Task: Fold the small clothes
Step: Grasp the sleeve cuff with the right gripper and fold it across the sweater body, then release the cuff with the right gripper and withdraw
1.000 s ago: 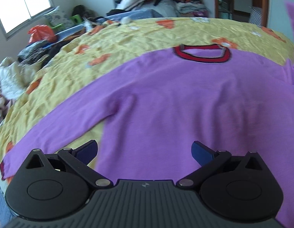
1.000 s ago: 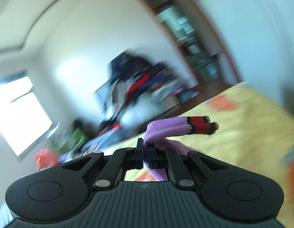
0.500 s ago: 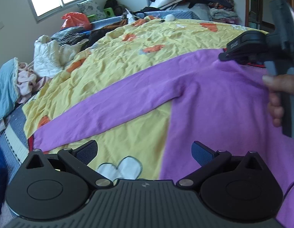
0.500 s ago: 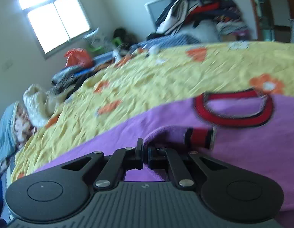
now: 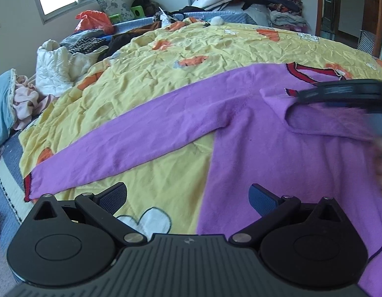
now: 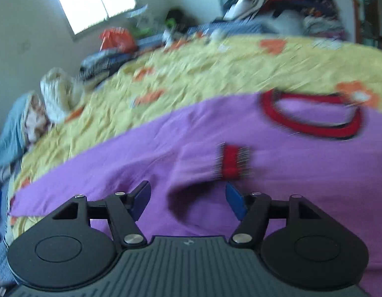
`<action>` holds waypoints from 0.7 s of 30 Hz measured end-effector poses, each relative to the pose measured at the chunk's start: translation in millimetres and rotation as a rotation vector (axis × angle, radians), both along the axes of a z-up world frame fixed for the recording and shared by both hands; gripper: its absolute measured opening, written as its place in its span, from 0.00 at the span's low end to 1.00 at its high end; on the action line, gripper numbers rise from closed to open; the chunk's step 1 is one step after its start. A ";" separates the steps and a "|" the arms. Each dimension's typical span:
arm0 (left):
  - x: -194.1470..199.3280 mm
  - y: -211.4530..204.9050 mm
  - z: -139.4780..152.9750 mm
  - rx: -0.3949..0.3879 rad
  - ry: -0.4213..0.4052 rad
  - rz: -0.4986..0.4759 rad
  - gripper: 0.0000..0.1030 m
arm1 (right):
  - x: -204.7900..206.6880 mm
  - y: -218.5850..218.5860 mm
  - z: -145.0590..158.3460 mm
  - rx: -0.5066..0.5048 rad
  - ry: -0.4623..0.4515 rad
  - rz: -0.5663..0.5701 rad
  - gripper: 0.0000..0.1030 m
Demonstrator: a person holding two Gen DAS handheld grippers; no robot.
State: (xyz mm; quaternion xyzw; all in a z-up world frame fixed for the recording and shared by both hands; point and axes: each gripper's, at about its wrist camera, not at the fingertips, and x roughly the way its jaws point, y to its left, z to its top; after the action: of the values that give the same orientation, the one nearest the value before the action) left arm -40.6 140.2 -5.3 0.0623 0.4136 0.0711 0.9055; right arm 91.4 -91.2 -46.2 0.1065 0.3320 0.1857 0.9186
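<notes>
Letting go of the sleeve is where we see the first risk. The jaws of our right hand-held gripper [image 6: 188,199] are opening, and the folded sleeve [image 6: 198,165] with its red cuff [image 6: 231,162] lies just ahead of them, between the pads in line but no longer pressed. The cloth looks soft and limp, so the sleeve may spring back or slide off the chest if a pad catches it as we draw away. The right wrist view is blurred, so we cannot tell if the fold lies flat.

Our left hand-held gripper [image 5: 188,198] is wide open and holds nothing. Under and ahead of it lies the purple sweater [image 5: 277,153], spread over the yellow bedsheet [image 5: 166,74]. The other sleeve [image 5: 131,143] stretches out to the left of this gripper, its red cuff end near the bed edge. If we pinch it badly, we judge that the wrinkled bedsheet may come up together with it, or the sleeve may twist.

The sweater seems a fuzzy knit, matte, with a red ribbed collar [image 6: 312,121] edged in black, oval in shape, beyond the right gripper. The bedsheet is thin, creased cotton with orange flowers. Both pads are dark blue and finely textured.
</notes>
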 end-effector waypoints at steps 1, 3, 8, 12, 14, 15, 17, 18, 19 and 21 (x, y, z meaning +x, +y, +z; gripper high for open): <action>2.9 -1.2 -0.2 -0.006 0.001 -0.005 1.00 | -9.5 -20.0 5.4 -0.018 -0.024 -0.054 0.65; 7.0 -3.9 0.4 -0.017 -0.008 -0.013 1.00 | -24.0 -59.2 10.3 -0.088 -0.061 -0.195 0.65; 28.6 -14.8 -3.0 -0.080 0.024 -0.037 1.00 | -25.2 -144.5 -4.7 0.107 0.056 -0.294 0.65; 29.3 -29.1 0.1 -0.081 0.021 -0.052 1.00 | 5.2 -127.9 -33.1 0.515 0.230 -0.192 0.65; 22.6 -32.4 2.0 -0.069 0.016 -0.056 1.00 | 27.4 -97.0 -48.1 0.607 0.297 -0.148 0.65; 18.6 -32.4 2.7 -0.060 0.016 -0.055 1.00 | 38.6 -81.3 -53.8 0.625 0.326 -0.130 0.65; 10.7 -28.2 3.7 -0.036 0.015 -0.044 1.00 | 53.6 -51.1 -60.3 0.602 0.363 -0.122 0.58; 6.7 -24.9 4.1 -0.023 0.014 -0.035 1.00 | 59.7 -38.4 -62.2 0.595 0.374 -0.117 0.52; 3.0 -20.3 4.2 -0.010 0.012 -0.025 1.00 | 64.6 -28.8 -64.2 0.599 0.384 -0.120 0.32; -1.0 -9.4 3.4 0.006 0.016 0.002 1.00 | 69.2 -16.1 -61.9 0.599 0.376 -0.124 0.05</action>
State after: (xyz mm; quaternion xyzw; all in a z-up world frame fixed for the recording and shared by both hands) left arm -41.6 130.8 -1.9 0.0653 0.4208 0.0726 0.9019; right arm 160.6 -107.3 -108.1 0.4234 0.4192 0.1960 0.7789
